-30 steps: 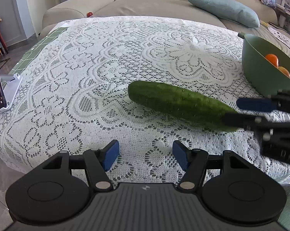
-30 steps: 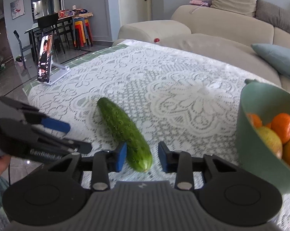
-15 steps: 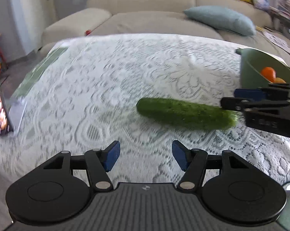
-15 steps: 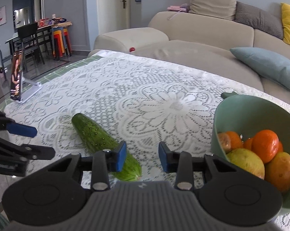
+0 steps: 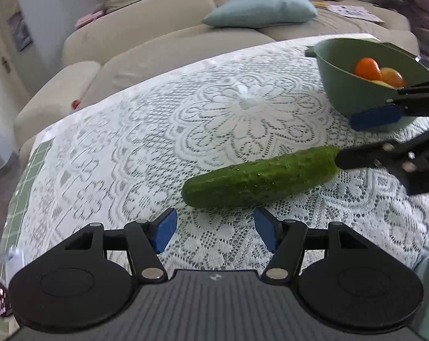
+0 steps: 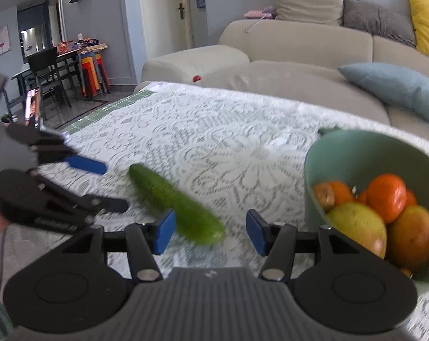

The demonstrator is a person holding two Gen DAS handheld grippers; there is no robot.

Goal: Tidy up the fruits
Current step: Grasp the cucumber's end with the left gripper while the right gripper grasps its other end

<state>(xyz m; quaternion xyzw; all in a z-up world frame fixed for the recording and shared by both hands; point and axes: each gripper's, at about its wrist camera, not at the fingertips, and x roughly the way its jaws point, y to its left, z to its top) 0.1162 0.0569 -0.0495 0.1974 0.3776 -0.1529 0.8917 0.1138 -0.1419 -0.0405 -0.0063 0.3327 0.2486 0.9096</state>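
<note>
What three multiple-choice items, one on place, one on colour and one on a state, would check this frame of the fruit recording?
1. Where does the cucumber lie?
A. in the bowl
B. on the lace tablecloth
C. on the sofa

2. What colour is the bowl that holds the fruit?
A. green
B. red
C. white

3. How does the right gripper stand?
A. shut on the cucumber
B. shut on an orange
C. open, with the cucumber's end between its fingers

Answers:
1 B: the cucumber rests flat on the lace tablecloth, outside the bowl.
2 A: the bowl's wall and rim are pale green in both views.
3 C: its jaws have just been opening, and gaps show between both blue pads and the cucumber's end; the left gripper is open too, holding nothing.
</note>
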